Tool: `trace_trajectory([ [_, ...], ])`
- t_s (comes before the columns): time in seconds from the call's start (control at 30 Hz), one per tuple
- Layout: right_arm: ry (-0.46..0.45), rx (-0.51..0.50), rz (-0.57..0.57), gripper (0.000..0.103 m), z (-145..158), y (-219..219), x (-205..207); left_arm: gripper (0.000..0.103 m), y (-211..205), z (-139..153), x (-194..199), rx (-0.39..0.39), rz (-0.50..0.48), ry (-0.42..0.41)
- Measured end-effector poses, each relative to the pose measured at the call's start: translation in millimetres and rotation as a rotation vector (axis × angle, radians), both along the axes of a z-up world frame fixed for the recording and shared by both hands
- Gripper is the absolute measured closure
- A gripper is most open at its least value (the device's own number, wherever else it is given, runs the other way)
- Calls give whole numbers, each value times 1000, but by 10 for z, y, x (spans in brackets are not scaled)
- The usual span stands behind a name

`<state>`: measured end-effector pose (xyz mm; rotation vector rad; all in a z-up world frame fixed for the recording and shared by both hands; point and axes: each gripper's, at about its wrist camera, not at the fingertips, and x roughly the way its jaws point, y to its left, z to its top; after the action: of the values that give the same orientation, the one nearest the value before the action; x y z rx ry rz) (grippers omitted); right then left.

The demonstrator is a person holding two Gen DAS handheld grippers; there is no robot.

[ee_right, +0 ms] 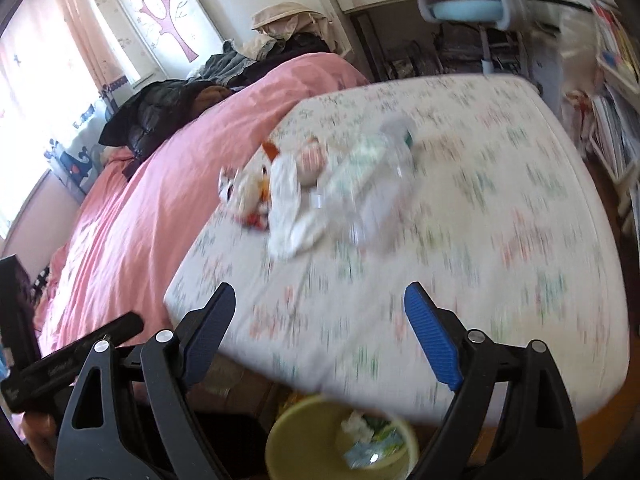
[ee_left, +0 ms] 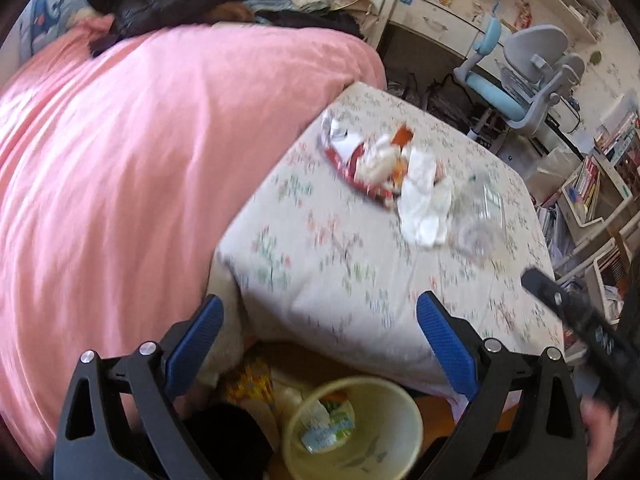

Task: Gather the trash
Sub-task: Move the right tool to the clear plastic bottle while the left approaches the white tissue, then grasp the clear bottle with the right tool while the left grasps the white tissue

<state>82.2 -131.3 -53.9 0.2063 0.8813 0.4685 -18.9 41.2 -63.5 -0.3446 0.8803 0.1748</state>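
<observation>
Trash (ee_left: pixel 384 168) lies on floral sheet (ee_left: pixel 320 264) beside pink duvet (ee_left: pixel 140 160).

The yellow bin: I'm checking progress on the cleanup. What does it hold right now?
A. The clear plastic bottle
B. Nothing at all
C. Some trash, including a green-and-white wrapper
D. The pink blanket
C. The yellow bin on the floor by the bed holds a crumpled green-and-white wrapper; the clear plastic bottle lies on the floral sheet.
</observation>
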Motion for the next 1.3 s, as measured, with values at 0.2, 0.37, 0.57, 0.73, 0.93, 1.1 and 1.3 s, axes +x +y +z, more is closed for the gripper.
trace_trajectory([
  [0.2,24,-33,5,20,-90,188,670,10,-27,36,524,48,-69,-2],
  [0.37,83,-31,8,20,-284,231,1010,11,-36,13,1012,105,-112,-3],
  [0.57,128,-56,59,18,-424,246,1183,22,-23,-173,1437,94,-130,43],
  [0.73,180,-57,74,18,-516,204,1243,50,-30,-340,1680,101,-145,99],
  [0.93,150,-57,82,33,-403,88,1207,82,20,-238,1640,22,-174,84],
  [1.1,148,-39,82,37,-360,18,1186,83,158,-11,1472,-87,-169,14],
  [1.3,214,199,62,40,-283,-189,1181,83,227,156,1302,-188,-188,-36],
])
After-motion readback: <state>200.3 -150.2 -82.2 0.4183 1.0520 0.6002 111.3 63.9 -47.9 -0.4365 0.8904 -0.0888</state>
